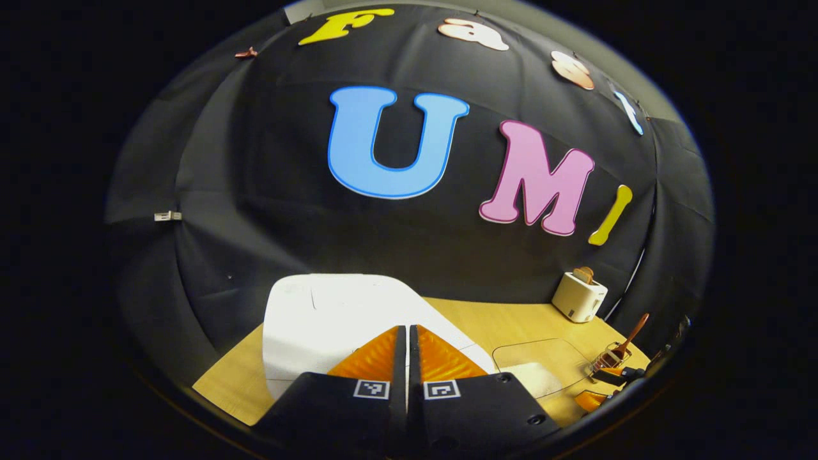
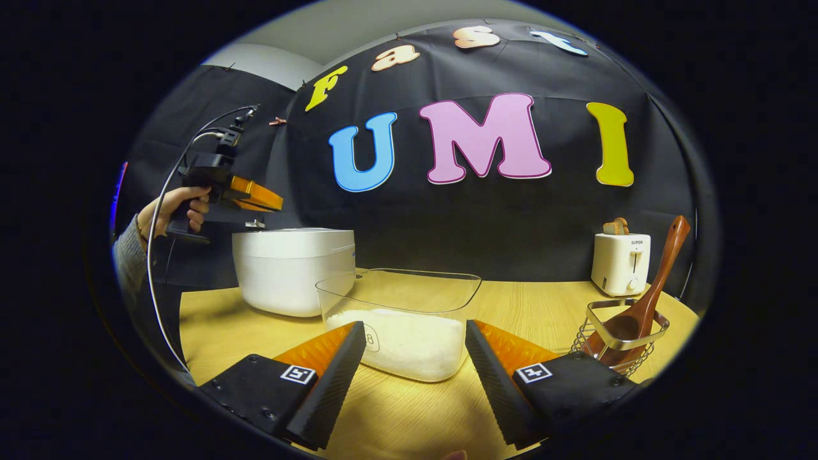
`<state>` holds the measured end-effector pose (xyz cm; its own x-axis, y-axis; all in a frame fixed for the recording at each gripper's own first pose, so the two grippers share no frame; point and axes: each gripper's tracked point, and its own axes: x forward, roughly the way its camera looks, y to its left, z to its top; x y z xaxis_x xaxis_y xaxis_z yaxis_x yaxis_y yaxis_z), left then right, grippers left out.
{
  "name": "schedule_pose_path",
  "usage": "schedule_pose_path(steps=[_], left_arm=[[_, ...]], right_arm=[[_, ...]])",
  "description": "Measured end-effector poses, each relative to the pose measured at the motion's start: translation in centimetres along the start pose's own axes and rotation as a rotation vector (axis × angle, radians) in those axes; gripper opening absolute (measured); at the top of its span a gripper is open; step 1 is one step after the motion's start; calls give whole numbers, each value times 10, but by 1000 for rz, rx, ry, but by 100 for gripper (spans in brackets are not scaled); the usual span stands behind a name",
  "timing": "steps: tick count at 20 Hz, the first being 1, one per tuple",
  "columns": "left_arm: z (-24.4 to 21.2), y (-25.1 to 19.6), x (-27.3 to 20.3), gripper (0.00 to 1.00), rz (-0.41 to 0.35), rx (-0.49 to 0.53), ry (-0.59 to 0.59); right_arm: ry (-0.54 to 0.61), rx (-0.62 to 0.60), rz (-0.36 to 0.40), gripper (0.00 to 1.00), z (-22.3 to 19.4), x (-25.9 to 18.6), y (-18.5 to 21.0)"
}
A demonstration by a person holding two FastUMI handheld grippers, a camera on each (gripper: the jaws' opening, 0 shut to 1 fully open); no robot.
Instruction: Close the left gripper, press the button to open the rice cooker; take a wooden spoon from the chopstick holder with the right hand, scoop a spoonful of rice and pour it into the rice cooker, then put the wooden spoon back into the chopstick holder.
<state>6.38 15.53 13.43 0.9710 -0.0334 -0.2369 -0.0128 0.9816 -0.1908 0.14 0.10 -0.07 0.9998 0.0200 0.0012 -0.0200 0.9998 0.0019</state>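
Note:
The white rice cooker (image 1: 332, 326) stands with its lid down, right below my left gripper (image 1: 407, 332), whose fingers are shut with nothing between them. In the right gripper view that same gripper (image 2: 271, 203) hovers above the cooker (image 2: 294, 268), held by a hand (image 2: 172, 207). My right gripper (image 2: 415, 332) is open near the table's front, facing a clear tub of rice (image 2: 402, 326). The wooden spoon (image 2: 645, 300) leans in the wire chopstick holder (image 2: 623, 338) at the right. The spoon (image 1: 629, 338), the holder (image 1: 610, 361) and the rice tub (image 1: 540, 367) also appear in the left gripper view.
A white toaster (image 2: 620, 262) with bread in its slot stands at the back right of the wooden table (image 2: 530, 306); it is also in the left gripper view (image 1: 578, 297). A cable (image 2: 156, 255) hangs from the left gripper. Black cloth walls the booth behind.

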Motion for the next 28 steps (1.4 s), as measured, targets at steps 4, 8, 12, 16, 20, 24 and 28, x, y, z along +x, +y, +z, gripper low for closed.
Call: schedule_pose_path(steps=[4, 8, 12, 16, 20, 24, 28], left_arm=[[-13, 11, 15, 5, 41, -21, 98], [-22, 11, 21, 5, 54, -9, 136], [-27, 11, 21, 6, 64, 14, 161], [-30, 14, 19, 6, 89, 41, 185], [-29, 15, 21, 6, 107, 99, 222], [-19, 15, 26, 5, 122, 126, 206], [-5, 11, 25, 5, 123, 124, 140]], right_arm=[[0, 0, 0, 97, 0, 0, 1], [0, 0, 0, 97, 1, -1, 1], [0, 0, 0, 97, 0, 0, 1], [1, 0, 0, 97, 1, 0, 1], [0, 0, 0, 97, 0, -1, 1], [0, 1, 2, 97, 1, -1, 1], [0, 1, 5, 97, 0, -1, 1]])
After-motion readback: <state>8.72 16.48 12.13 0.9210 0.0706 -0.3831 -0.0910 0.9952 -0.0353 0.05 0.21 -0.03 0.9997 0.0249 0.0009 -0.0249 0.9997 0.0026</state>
